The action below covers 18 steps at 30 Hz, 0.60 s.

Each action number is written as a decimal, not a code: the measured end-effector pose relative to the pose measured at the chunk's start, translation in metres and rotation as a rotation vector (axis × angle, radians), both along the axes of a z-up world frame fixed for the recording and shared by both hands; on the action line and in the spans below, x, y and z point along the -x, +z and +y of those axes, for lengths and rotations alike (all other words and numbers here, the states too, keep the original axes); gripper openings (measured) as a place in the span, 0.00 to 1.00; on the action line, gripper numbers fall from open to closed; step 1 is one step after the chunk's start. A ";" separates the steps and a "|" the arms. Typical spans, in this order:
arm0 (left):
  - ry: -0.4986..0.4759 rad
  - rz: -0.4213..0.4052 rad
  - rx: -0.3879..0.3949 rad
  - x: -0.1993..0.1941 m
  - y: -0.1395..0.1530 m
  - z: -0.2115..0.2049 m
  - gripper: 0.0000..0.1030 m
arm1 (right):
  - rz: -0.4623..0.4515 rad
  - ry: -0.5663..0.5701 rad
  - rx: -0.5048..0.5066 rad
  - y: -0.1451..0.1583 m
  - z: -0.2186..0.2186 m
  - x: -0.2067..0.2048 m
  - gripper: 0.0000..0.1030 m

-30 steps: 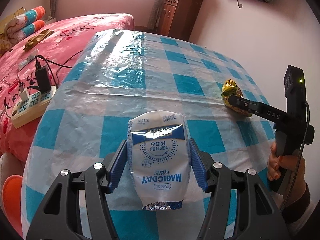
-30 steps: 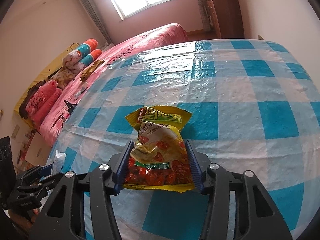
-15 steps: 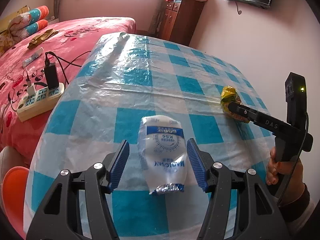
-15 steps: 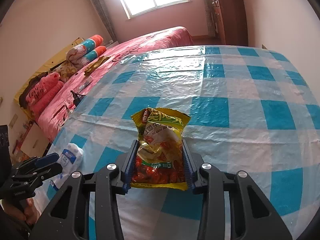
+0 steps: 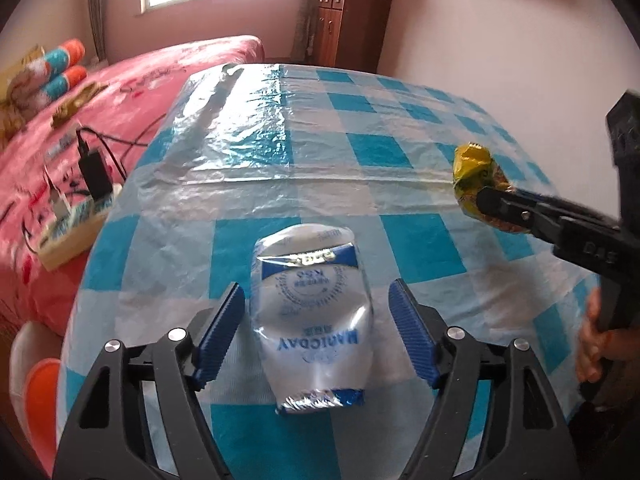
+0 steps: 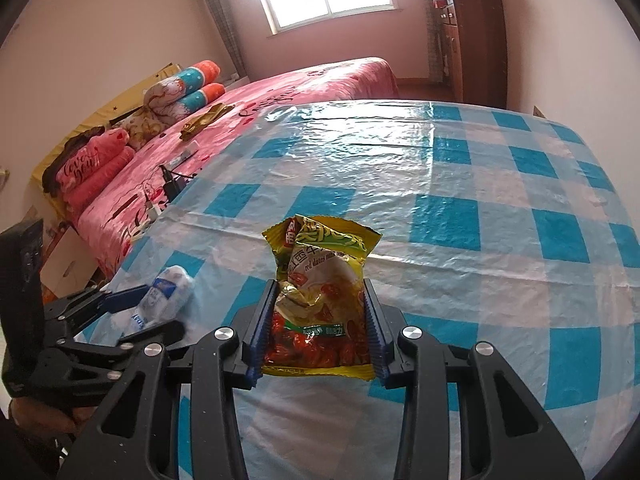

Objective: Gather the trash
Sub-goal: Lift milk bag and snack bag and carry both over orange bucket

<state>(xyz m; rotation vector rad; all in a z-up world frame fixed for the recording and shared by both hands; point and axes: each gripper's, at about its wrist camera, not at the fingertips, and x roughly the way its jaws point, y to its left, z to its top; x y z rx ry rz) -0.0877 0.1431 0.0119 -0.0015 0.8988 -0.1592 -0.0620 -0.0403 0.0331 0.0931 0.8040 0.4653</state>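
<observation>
Desk point(image 5: 320, 152) under blue-and-white checked plastic cloth, seen from both wrists. Your left tool point(image 5: 316, 332) stands released, its jaws having just been opening around the white-and-blue crumpled plastic pouch point(image 5: 312, 312), which lies on the desk near its front edge. Your right tool point(image 6: 318, 332) is clenched on the yellow snack wrapper point(image 6: 320, 280); only the right view shows its printed face. Beyond the pouch the cloth lies open toward the pink bed point(image 5: 120, 80).

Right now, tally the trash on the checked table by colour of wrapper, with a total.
White and blue wrapper: 1, lying between the open left tongs.
Yellow snack wrapper: 1, clamped in the right tongs.
Total: 2
</observation>
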 end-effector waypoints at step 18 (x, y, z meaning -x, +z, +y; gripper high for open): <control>0.128 -0.025 0.026 0.017 0.010 0.040 0.59 | 0.000 0.104 0.018 0.006 0.042 0.021 0.40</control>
